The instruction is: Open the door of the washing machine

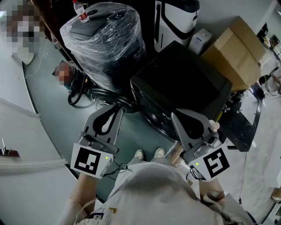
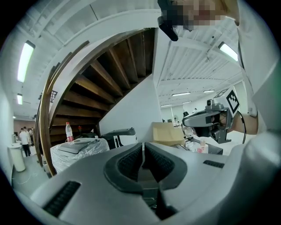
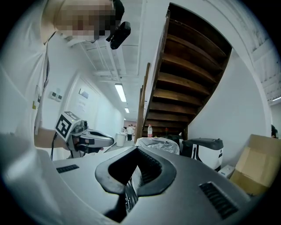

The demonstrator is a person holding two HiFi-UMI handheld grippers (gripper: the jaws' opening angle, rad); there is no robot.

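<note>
The washing machine (image 1: 182, 85) is a black box-shaped unit on the floor in front of me, and its front face (image 1: 151, 115) is turned toward my feet. My left gripper (image 1: 115, 107) is held level just left of that front, shut with nothing between its pads (image 2: 131, 160). My right gripper (image 1: 176, 117) hovers over the machine's near edge, jaws together and empty. In the left gripper view the right gripper (image 2: 186, 123) floats off to the right. The right gripper view shows my left gripper (image 3: 112, 139) at the left. Neither gripper touches the door.
A plastic-wrapped machine (image 1: 103, 39) with a water bottle (image 1: 80, 11) on top stands left of the washer. A cardboard box (image 1: 237, 52) and a white and black appliance (image 1: 175, 19) sit behind it. Cables (image 1: 79, 94) lie on the floor. A wooden staircase (image 2: 101, 83) rises overhead.
</note>
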